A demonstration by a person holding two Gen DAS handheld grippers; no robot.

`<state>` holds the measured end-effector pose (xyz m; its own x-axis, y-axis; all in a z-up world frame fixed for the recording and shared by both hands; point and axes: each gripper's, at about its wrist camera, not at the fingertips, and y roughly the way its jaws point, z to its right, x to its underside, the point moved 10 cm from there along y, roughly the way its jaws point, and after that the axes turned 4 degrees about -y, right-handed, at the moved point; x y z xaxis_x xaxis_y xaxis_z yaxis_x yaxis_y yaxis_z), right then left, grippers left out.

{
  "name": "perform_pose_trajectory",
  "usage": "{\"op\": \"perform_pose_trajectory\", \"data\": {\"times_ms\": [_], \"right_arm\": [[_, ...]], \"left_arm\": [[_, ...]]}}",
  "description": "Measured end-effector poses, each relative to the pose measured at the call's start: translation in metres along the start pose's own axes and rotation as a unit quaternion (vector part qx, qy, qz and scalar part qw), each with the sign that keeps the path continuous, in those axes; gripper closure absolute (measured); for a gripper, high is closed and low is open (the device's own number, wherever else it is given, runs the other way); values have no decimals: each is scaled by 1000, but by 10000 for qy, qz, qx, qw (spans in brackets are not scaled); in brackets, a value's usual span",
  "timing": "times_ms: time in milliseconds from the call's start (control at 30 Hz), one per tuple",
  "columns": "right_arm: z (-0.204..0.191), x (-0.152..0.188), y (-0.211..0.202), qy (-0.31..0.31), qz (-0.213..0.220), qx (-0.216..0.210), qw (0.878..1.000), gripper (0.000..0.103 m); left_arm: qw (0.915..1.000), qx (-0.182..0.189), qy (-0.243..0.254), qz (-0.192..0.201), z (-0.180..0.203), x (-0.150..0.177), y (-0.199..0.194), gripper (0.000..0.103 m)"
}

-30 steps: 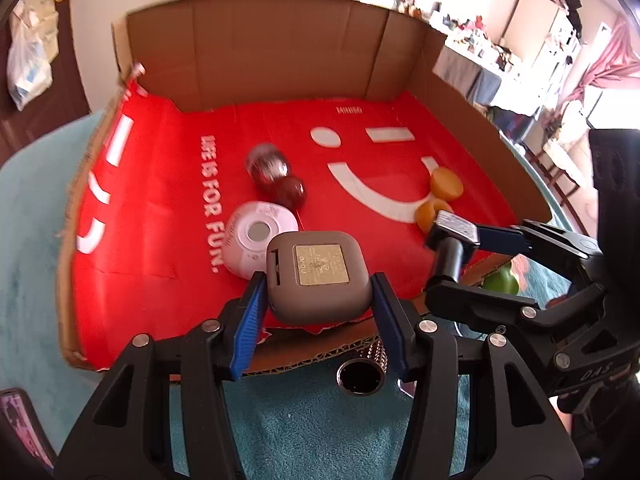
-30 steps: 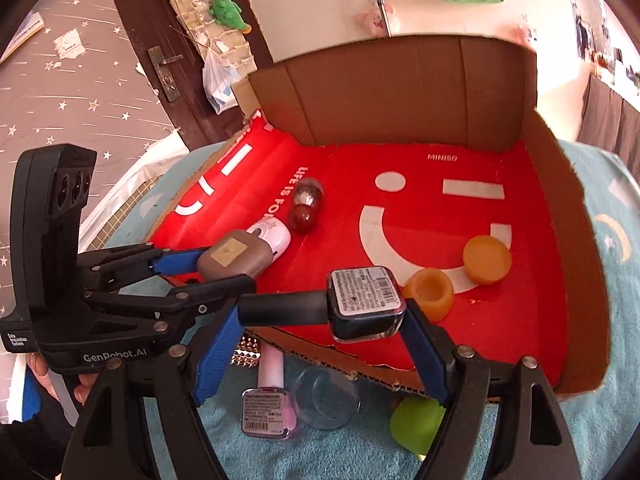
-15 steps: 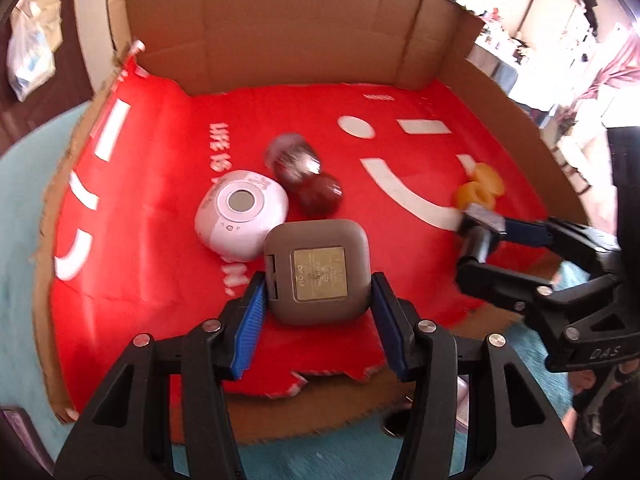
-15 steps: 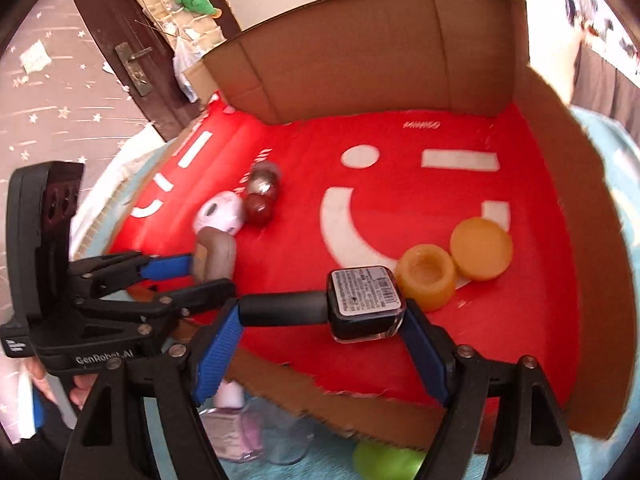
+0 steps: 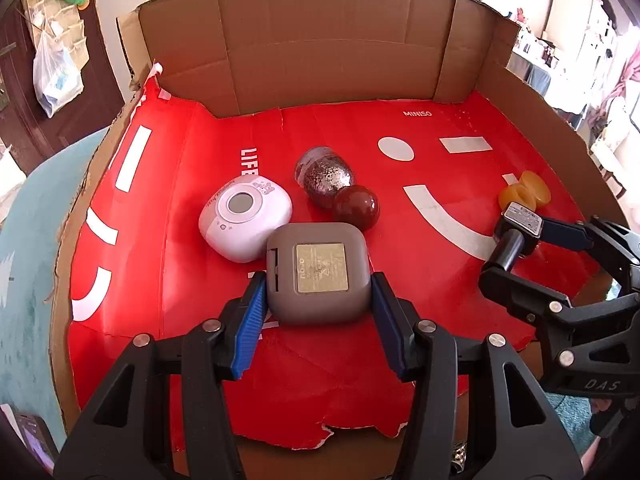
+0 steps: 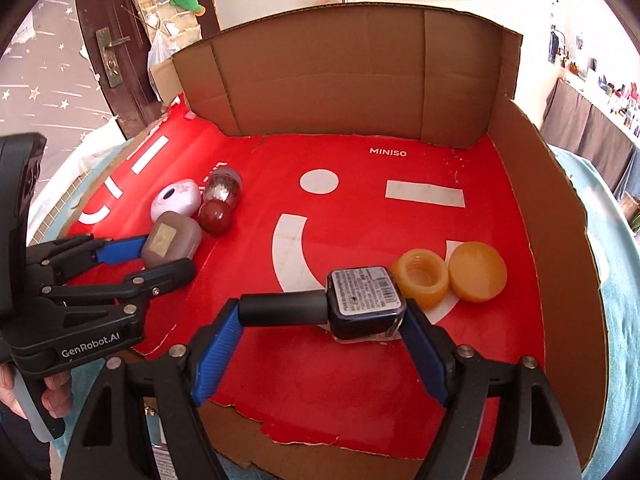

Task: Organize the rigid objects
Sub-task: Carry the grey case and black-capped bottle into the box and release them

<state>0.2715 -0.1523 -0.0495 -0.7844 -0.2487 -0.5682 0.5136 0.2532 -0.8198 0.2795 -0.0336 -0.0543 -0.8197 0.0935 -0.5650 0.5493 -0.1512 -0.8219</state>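
Left wrist view. Left gripper [image 5: 318, 304]: blue pads flank the grey square case [image 5: 317, 272]; the left pad touches its side, the right shows a slight gap, so a firm clamp cannot be told. The case sits on the red liner [image 5: 400, 360] of the cardboard box [image 5: 332, 48], toward the near torn edge, left of centre, touching the white round-cornered gadget [image 5: 246, 218]. Judged light, rigid and smooth-shelled; best taken across its flat opposite sides, low on the body. Its hinged side is barely legible and its label unreadable. A glitter-filled bottle with dark red ball cap [image 5: 336, 188] lies just behind. The right gripper [image 5: 516, 236] reaches in near the box's right wall, partly cut off by the frame.

Right wrist view. Right gripper [image 6: 320, 316]: fingers clamped end to end on the nail polish bottle [image 6: 362, 302], lying sideways with its black cap pointing left. It is over the liner near the near edge, right of centre; contact with the liner cannot be told. Judged glass: small, dense, slick, breakable; this lengthwise hold may pivot. Orange jar [image 6: 420, 280] and orange lid [image 6: 476, 272] lie just beyond. Items outside the near edge are mostly hidden.
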Motion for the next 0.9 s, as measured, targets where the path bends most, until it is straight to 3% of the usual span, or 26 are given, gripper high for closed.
{"op": "perform_pose_trajectory", "data": {"times_ms": [900], "right_arm": [[-1,1,12,-157,-327,199,9991,23]], "left_arm": [[10000,0,-10,-19,-2,1,-2,54]]}}
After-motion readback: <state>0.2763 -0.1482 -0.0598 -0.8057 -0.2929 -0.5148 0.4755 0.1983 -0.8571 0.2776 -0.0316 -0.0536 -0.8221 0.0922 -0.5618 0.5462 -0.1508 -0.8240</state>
